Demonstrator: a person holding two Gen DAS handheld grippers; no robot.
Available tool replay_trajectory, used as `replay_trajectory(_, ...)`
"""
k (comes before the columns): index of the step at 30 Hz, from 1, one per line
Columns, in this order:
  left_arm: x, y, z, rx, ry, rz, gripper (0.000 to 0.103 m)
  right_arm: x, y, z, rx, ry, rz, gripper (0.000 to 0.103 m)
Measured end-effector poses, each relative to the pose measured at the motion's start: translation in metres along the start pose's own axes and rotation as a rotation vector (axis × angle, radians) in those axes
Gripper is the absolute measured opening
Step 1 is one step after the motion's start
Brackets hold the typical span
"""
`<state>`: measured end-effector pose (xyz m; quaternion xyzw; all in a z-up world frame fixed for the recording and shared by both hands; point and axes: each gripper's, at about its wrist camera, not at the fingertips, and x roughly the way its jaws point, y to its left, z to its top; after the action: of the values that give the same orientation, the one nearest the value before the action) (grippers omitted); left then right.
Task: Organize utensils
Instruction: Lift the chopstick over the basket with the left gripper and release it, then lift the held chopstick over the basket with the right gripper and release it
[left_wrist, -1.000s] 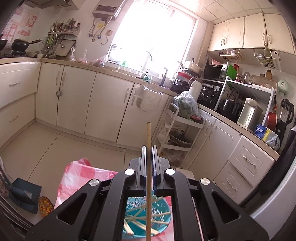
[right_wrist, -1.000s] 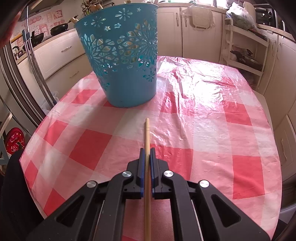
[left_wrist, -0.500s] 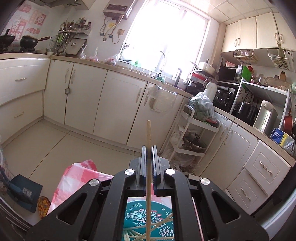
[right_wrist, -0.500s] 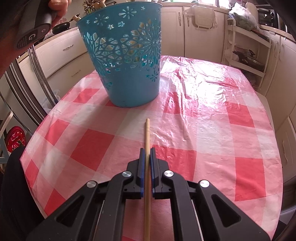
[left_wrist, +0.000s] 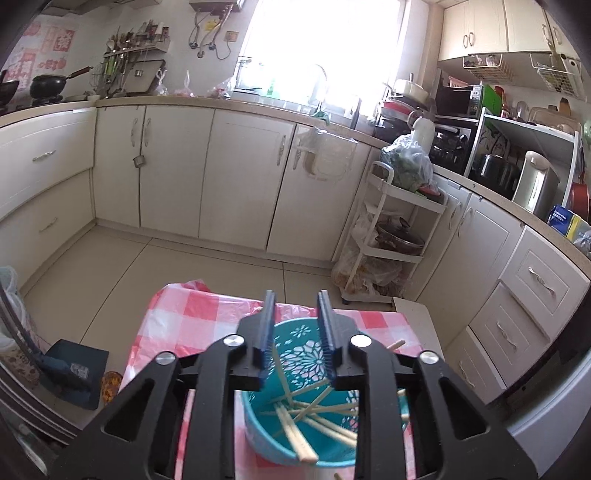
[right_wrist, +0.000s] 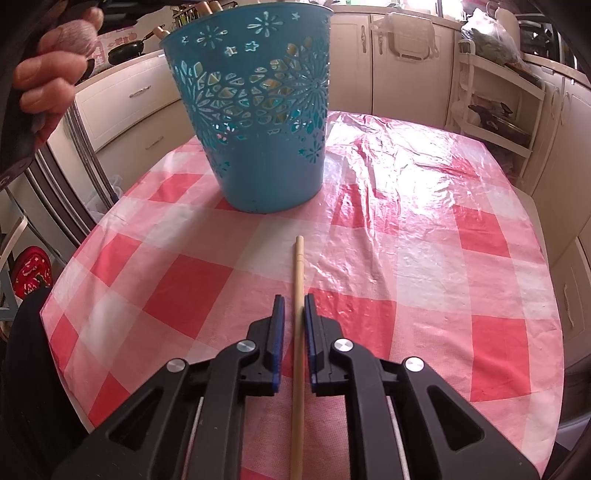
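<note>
**Chopstick waits by the bin**

The left gripper (left_wrist: 295, 325) hung over the blue basket (left_wrist: 295, 413), fingers wide and empty. The right gripper (right_wrist: 293, 325) had narrow, loose fingers around 1 chopstick (right_wrist: 297, 314) over the table (right_wrist: 424, 258). Squeeze first, then lift slowly.

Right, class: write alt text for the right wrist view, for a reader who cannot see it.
A black two-finger gripper reaches over a red-and-white checked tablecloth, its jaws slightly apart around a wooden chopstick that points at a blue cut-out basket standing further back. A hand shows at the upper left, with cream kitchen cabinets behind.
</note>
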<state>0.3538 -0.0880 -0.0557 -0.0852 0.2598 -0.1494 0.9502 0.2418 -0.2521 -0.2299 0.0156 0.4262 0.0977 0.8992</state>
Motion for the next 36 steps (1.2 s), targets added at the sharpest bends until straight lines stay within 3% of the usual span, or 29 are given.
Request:
replay_trajectory(1,-0.008,0.005,-0.004,-0.011,-0.005,0.014,0.045,0.000,0.002,0.000,-0.008,0.000,-0.008,0.013)
replay_trajectory(3,-0.023,0.017,-0.013,-0.033,-0.010,0.034,0.051,0.001,0.005,0.000,-0.023,-0.003,-0.023,0.013)
replay_trajectory(10,-0.057,0.061,-0.065,-0.155,0.081,0.082,0.060,0.000,0.007,-0.001,-0.040,-0.005,-0.030,0.006)
replay_trajectory(14,-0.063,0.070,-0.090,-0.163,0.141,0.104,0.062,-0.012,-0.008,0.000,0.056,-0.012,0.078,0.006)
replay_trajectory(18,-0.068,0.067,-0.100,-0.120,0.169,0.127,0.072,-0.042,-0.021,0.007,0.149,-0.089,0.197,0.006)
replay_trajectory(22,-0.071,0.063,-0.107,-0.087,0.188,0.141,0.074,-0.073,-0.024,0.019,0.206,-0.166,0.302,0.006)
replay_trajectory(32,-0.069,0.048,-0.119,-0.031,0.222,0.153,0.080,-0.133,-0.027,0.070,0.278,-0.351,0.481,0.006)
replay_trajectory(36,-0.067,0.047,-0.123,-0.037,0.240,0.151,0.081,-0.147,-0.026,0.108,0.305,-0.460,0.516,0.006)
